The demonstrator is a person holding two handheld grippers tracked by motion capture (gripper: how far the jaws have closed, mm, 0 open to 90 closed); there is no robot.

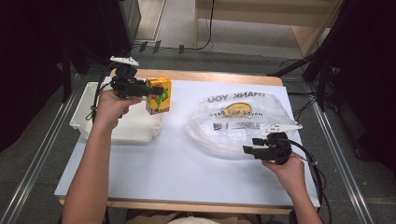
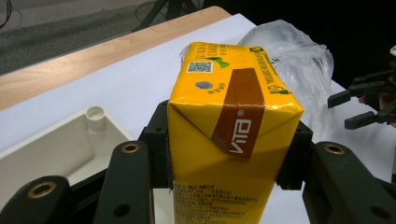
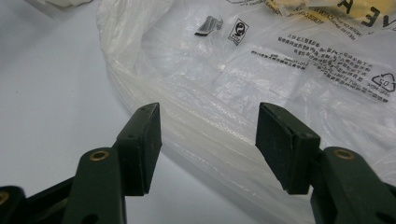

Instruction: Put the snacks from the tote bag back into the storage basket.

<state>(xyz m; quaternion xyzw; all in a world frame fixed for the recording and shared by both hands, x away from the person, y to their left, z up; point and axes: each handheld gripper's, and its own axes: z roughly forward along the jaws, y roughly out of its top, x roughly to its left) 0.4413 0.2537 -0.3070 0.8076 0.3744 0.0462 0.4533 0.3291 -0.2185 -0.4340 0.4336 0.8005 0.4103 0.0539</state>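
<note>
The left hand-held gripper [image 1: 154, 90] is clamped on a drink carton [image 1: 158, 95], its black pads [image 2: 158, 140] pressed flat against the two opposite side faces. The carton is a rectangular box of glossy yellow coated card, with folded, glued corner flaps and a brown band running over the top; a small round foil-covered straw hole and a printed code square sit on the top panel. In the high view the carton stands upright at the right edge of a tray [image 1: 93, 123], near the back of the desk [image 1: 177, 168]; whether its base rests on anything cannot be told.

The tray is a shallow rectangular bin of matt off-white plastic with rounded corners and a moulded round post in one corner.

The right hand-held gripper [image 1: 249, 145] is released: its two flat, square-ended black pads [image 3: 147, 140] stand apart with nothing pressed between them. It points at the near edge of a plastic bag [image 1: 243, 119], just beside it. The bag is thin, translucent, crinkled film lying in a loose flattened mound on the desk, printed with black lettering and a yellow emblem.

The desk surface is a smooth, matt white sheet over a pale wood top.
</note>
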